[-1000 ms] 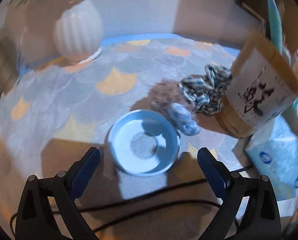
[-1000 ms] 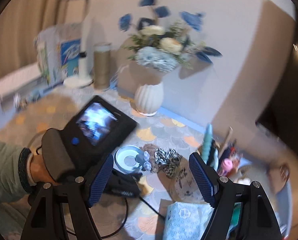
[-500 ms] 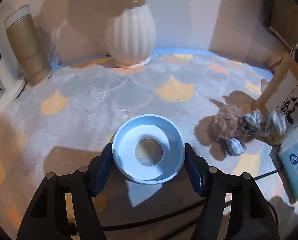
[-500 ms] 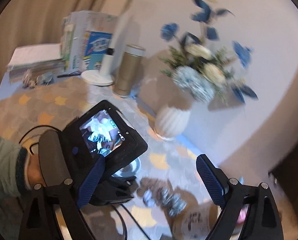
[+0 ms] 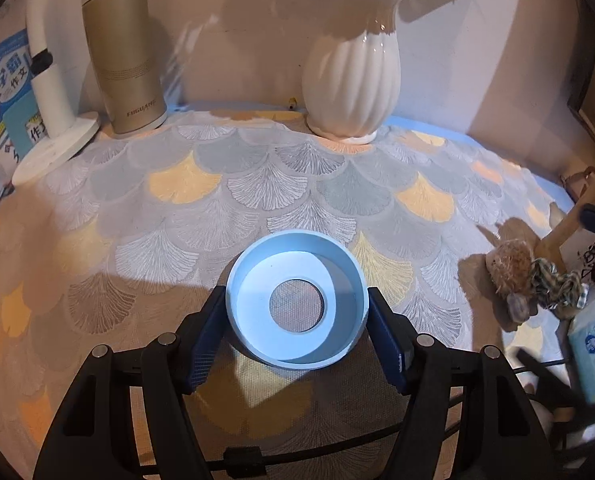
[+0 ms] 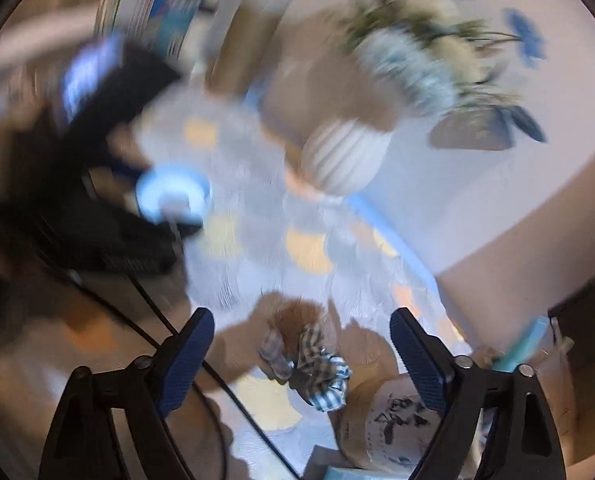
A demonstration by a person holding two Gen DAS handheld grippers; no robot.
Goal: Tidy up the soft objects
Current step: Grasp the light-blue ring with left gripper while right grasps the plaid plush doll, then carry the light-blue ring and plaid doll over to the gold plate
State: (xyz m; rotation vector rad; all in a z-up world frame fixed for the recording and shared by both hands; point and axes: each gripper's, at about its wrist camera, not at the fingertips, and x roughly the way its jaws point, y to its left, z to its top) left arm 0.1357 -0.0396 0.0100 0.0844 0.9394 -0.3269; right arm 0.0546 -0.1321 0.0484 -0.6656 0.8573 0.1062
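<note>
Left wrist: bowl [image 5: 297, 300] amid bare tablecloth [image 5: 277, 184].

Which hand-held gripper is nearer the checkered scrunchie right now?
Right. The right hand-held gripper hangs open directly over the checkered scrunchie; the left hand-held gripper is shut on the blue bowl, well off to the side.

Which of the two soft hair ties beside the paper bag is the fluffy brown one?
The brown fluffy scrunchie is the one nearer the blue bowl; the checked scrunchie, with its black-and-white pattern, lies against the paper bag.
</note>
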